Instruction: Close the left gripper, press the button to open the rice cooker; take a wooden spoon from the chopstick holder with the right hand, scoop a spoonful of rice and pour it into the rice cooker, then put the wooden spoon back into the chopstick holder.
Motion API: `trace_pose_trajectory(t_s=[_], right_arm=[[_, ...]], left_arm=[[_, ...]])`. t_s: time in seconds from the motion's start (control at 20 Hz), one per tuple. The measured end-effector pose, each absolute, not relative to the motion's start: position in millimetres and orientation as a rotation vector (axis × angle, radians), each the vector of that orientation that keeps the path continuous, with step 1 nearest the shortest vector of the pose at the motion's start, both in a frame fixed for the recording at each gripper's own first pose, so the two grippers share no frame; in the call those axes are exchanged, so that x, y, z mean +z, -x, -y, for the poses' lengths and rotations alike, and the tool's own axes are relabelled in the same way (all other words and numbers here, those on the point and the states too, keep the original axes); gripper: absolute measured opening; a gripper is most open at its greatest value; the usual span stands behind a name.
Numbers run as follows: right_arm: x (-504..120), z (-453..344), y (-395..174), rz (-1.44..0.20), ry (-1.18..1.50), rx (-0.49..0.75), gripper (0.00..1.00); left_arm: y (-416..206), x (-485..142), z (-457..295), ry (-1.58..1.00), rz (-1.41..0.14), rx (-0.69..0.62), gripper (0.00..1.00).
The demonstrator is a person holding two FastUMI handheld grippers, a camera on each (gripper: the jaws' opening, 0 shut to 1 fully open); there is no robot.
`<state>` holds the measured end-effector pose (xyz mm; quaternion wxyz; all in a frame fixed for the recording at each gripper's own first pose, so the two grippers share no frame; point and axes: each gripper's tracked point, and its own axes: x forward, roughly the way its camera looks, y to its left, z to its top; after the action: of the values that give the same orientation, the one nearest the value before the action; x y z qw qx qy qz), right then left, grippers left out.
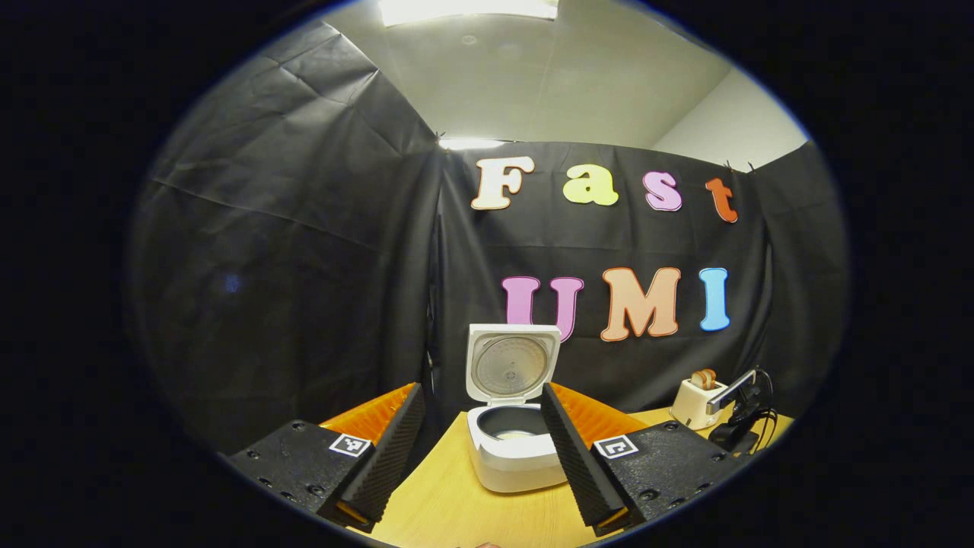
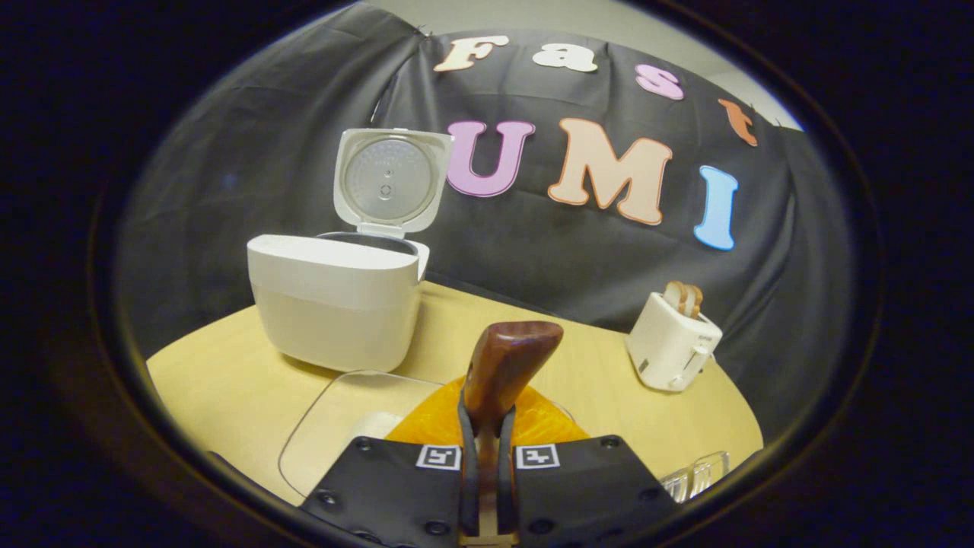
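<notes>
The white rice cooker (image 1: 514, 464) stands on the wooden table with its lid (image 1: 511, 367) raised upright; something pale lies in the bottom of its dark pot (image 1: 517, 434). My left gripper (image 1: 481, 392) is open, fingers spread wide in front of the cooker and holding nothing. In the right gripper view the cooker (image 2: 338, 304) is to the left with its lid (image 2: 388, 179) up. My right gripper (image 2: 485, 415) is shut on the handle of the wooden spoon (image 2: 508, 361), whose brown bowl points up and away. Whether the spoon carries rice is hidden.
A clear glass dish (image 2: 335, 415) holding something white lies just below the spoon. A white toaster (image 2: 673, 342) (image 1: 696, 402) with bread stands at the right. A dark stand with a silvery bar and cables (image 1: 742, 415) is beside it. A clear container's rim (image 2: 696, 472) shows at lower right.
</notes>
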<state>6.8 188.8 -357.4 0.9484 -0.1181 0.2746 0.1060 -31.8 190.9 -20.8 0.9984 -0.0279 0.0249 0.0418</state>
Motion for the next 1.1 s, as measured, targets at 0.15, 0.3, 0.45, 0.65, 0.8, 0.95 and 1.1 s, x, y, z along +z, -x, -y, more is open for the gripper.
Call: trace_pose_trajectory(t_s=[0.15, 0.3, 0.45, 0.65, 0.8, 0.95, 1.1], right_arm=[[-362, -196, -6, -0.614, 0.123, 0.199, 0.12], [-368, -196, -6, -0.673, -0.025, 0.164, 0.12], [-372, -189, -4, -0.727, -0.178, 0.108, 0.11], [-382, -169, -8, -0.8, -0.389, 0.005, 0.11], [-385, -155, -6, -0.834, -0.523, -0.065, 0.11], [-376, -145, -12, -0.826, -0.606, -0.102, 0.11], [-361, -138, -17, -0.806, -0.677, -0.121, 0.11]], left_arm=[[34, -21, -197, 0.055, -0.051, 0.088, 0.87], [34, -21, -200, 0.058, -0.05, 0.093, 0.9], [35, -22, -203, 0.061, -0.048, 0.098, 0.9], [35, -19, -201, 0.064, -0.043, 0.097, 0.9], [35, -15, -200, 0.055, -0.038, 0.092, 0.9], [34, -14, -196, 0.055, -0.038, 0.084, 0.9], [33, -13, -193, 0.065, -0.041, 0.076, 0.9]])
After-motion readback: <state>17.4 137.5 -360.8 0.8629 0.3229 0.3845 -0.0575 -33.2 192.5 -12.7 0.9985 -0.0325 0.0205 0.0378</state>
